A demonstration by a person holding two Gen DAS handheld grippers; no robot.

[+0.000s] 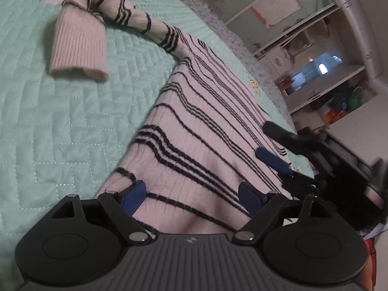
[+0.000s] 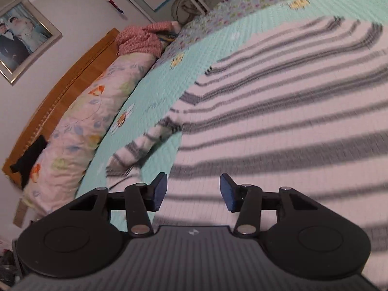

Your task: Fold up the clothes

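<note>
Left hand-held gripper (image 1: 192, 200) sits jaws wide over the near hem of the sweater (image 1: 206, 131), nothing pinched; right hand-held gripper (image 2: 193, 191) is also open over the body, near the hem's other end. Sweater lies flat on the bed (image 1: 48, 121), long axis running away from both. Count: one sweater, two sleeves, far one (image 1: 97, 24) bunched.

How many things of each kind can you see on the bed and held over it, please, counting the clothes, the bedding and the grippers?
Striped sweaters: 1, the pink sweater
Quilts: 1, the mint quilt
Floral bolsters: 1, the bolster
Red bundles of cloth by the headboard: 1, the bundle
Grippers: 2, the left gripper and the right gripper, both open
Total: 6
</note>
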